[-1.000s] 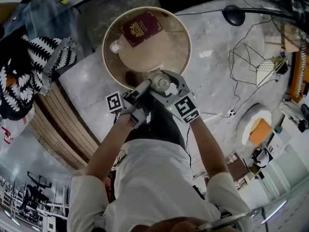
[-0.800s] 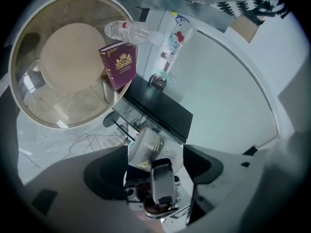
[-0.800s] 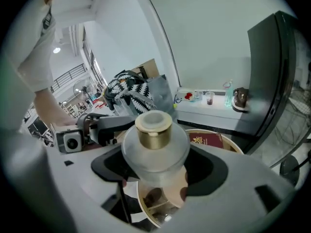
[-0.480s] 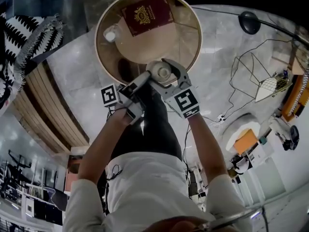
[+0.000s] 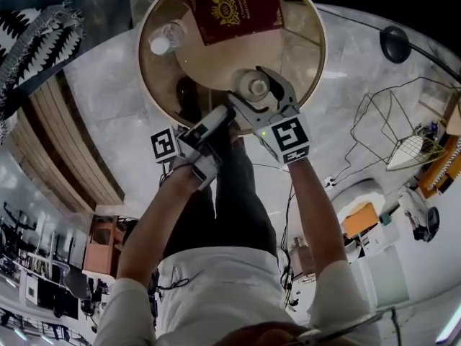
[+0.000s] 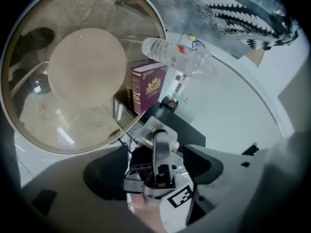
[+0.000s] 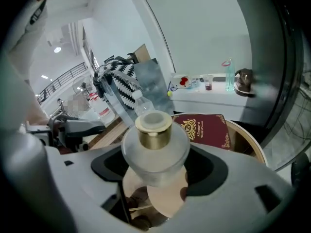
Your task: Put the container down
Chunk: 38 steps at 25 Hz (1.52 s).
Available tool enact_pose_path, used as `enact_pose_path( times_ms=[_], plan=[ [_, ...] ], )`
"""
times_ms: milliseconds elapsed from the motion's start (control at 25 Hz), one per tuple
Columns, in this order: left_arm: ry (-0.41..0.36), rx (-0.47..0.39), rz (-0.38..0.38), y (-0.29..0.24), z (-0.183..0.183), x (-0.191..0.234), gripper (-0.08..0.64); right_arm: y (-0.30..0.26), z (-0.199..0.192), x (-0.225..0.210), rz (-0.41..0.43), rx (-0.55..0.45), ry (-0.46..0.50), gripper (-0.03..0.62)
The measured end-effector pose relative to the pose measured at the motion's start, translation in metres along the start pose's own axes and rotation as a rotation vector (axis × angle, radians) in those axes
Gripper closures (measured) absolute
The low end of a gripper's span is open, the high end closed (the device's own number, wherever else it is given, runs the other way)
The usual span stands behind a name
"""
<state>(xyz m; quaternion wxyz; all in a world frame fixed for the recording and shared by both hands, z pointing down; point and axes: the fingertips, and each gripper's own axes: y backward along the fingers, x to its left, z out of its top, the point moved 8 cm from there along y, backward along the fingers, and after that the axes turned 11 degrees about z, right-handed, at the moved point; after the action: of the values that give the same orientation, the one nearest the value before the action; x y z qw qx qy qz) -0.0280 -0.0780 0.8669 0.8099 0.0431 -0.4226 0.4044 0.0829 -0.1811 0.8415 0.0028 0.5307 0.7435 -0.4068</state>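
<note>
A round frosted container [image 5: 257, 87] with a gold cap [image 7: 154, 126] sits between the jaws of my right gripper [image 5: 258, 92], which is shut on it. It hangs over the near part of a round glass table [image 5: 155, 85] with a pale rim. A dark red book [image 5: 234, 7] lies on the far side of the table, also seen as the book [image 7: 205, 129]. My left gripper [image 5: 218, 120] is just left of the container at the table's near edge. Its jaws stand apart with nothing between them [image 6: 155, 171].
A clear plastic bottle [image 5: 160, 42] stands on the table left of the book. A black-and-white patterned cloth [image 5: 39, 27] and wooden slats [image 5: 68, 150] lie to the left. A black lamp base [image 5: 396, 43] and a wire basket [image 5: 403, 139] are on the floor at right.
Both grippers have moved forward, from the table's near rim to over its glass top, with the container still in the right one. The left gripper stays beside it.
</note>
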Motion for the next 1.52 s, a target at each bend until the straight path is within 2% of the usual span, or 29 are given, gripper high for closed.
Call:
enact_pose_path(
  times_ms=[120, 320, 720, 1000, 1280, 1520],
  plan=[
    [0.006, -0.017, 0.005, 0.001, 0.003, 0.012, 0.225, -0.018, -0.015, -0.016, -0.019, 0.015, 0.015, 0.258],
    [0.011, -0.024, -0.002, -0.004, 0.004, 0.025, 0.225, -0.050, -0.036, -0.040, -0.046, 0.025, -0.011, 0.258],
    [0.015, -0.072, -0.011, -0.003, 0.011, 0.038, 0.225, -0.089, -0.061, -0.059, -0.097, 0.082, 0.019, 0.258],
    [0.027, -0.075, -0.002, 0.000, 0.012, 0.049, 0.225, -0.100, -0.072, -0.064, -0.117, 0.118, 0.068, 0.258],
    [0.046, -0.078, -0.019, -0.003, 0.008, 0.053, 0.225, -0.105, -0.075, -0.068, -0.130, 0.108, 0.100, 0.258],
    [0.023, -0.074, -0.009, -0.003, 0.003, 0.055, 0.225, -0.106, -0.083, -0.064, -0.160, 0.124, 0.148, 0.256]
  ],
)
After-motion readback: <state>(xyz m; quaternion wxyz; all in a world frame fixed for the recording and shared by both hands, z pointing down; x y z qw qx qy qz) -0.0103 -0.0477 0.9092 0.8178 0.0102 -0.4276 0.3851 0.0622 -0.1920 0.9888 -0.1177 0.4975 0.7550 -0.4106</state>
